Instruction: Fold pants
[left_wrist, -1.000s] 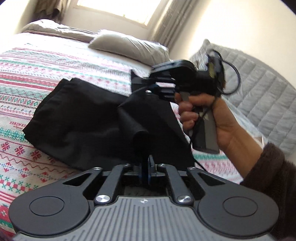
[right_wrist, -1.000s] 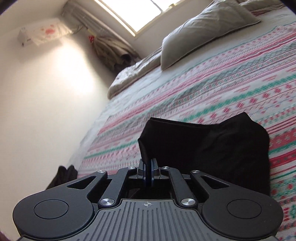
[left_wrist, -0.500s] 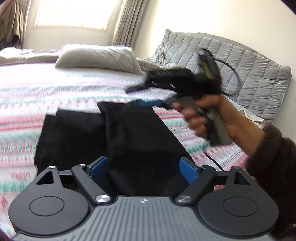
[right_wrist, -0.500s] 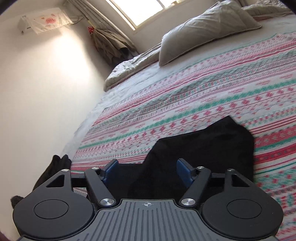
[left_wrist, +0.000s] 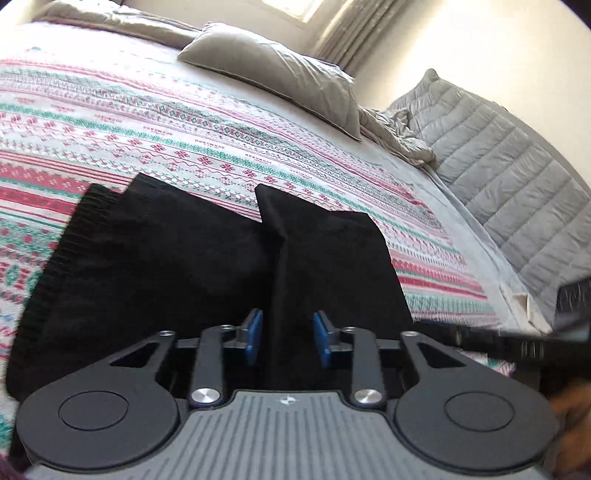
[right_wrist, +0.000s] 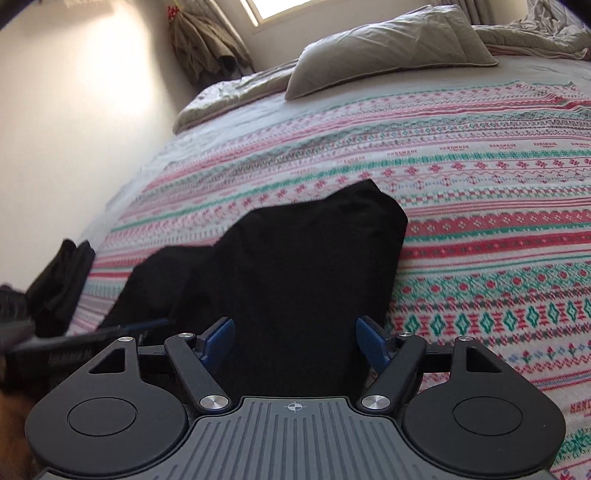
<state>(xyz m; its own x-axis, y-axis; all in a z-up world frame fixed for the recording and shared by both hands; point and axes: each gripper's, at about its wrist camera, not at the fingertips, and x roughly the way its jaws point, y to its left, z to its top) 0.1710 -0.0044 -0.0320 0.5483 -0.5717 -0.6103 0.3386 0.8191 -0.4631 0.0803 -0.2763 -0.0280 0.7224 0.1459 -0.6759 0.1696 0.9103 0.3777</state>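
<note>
The black pants (left_wrist: 207, 258) lie folded in layers on the patterned bedspread (left_wrist: 184, 122). In the left wrist view my left gripper (left_wrist: 287, 338) is open, its blue pads either side of a raised fold of black fabric, not clamping it. The right gripper shows blurred at the right edge (left_wrist: 517, 347). In the right wrist view the pants (right_wrist: 306, 266) lie just ahead of my right gripper (right_wrist: 295, 341), which is wide open over their near edge. The left gripper appears blurred at the left (right_wrist: 66, 347).
A grey pillow (left_wrist: 280, 70) and a crumpled sheet (left_wrist: 399, 133) lie at the head of the bed. A grey quilted headboard (left_wrist: 517, 184) stands at the right. Another dark garment (right_wrist: 59, 284) lies at the bed's left edge by the wall (right_wrist: 74, 110).
Both grippers were shut on the pants a second ago and have opened, letting the fabric drop onto the bed. The left has since narrowed partly. Both have drawn back and low.
</note>
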